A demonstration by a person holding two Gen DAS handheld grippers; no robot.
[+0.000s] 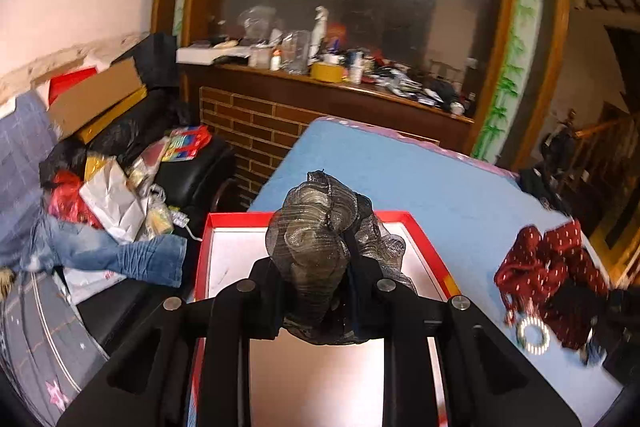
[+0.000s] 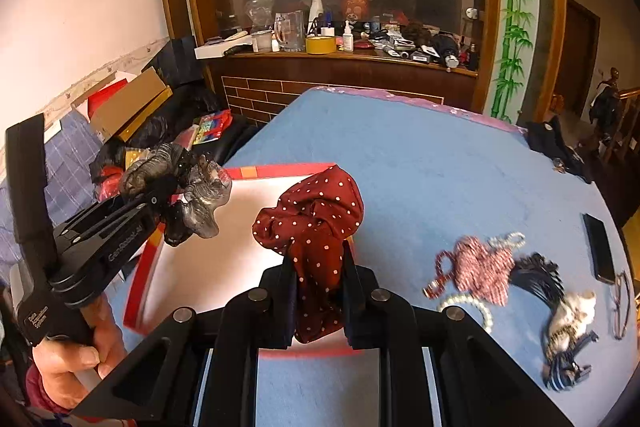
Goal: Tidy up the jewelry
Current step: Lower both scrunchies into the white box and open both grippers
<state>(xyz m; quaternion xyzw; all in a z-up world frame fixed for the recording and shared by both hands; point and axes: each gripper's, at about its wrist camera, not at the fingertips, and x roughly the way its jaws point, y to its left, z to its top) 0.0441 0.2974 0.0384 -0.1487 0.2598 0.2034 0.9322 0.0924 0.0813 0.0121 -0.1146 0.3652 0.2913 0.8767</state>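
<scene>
My left gripper [image 1: 320, 267] is shut on a grey-silver mesh scrunchie [image 1: 320, 219], which hangs above the white floor of a red-rimmed box [image 1: 232, 255]. The right wrist view shows the same left gripper [image 2: 170, 197] with the grey scrunchie [image 2: 204, 195] over the box's left end, and a hand [image 2: 68, 359] on its handle. My right gripper [image 2: 318, 263] is shut on a dark red scrunchie with white dots [image 2: 316, 215], held over the box [image 2: 224, 251] near its right side.
The box lies on a blue-covered table [image 2: 400, 155]. To the right are a red patterned scrunchie [image 2: 480, 267], pearl bracelet [image 2: 472, 305], black tassel piece [image 2: 536, 271], phone [image 2: 598, 247] and glasses [image 2: 622, 303]. A cluttered shelf [image 2: 340, 43] runs behind; clothes and bags [image 1: 112, 211] pile at the left.
</scene>
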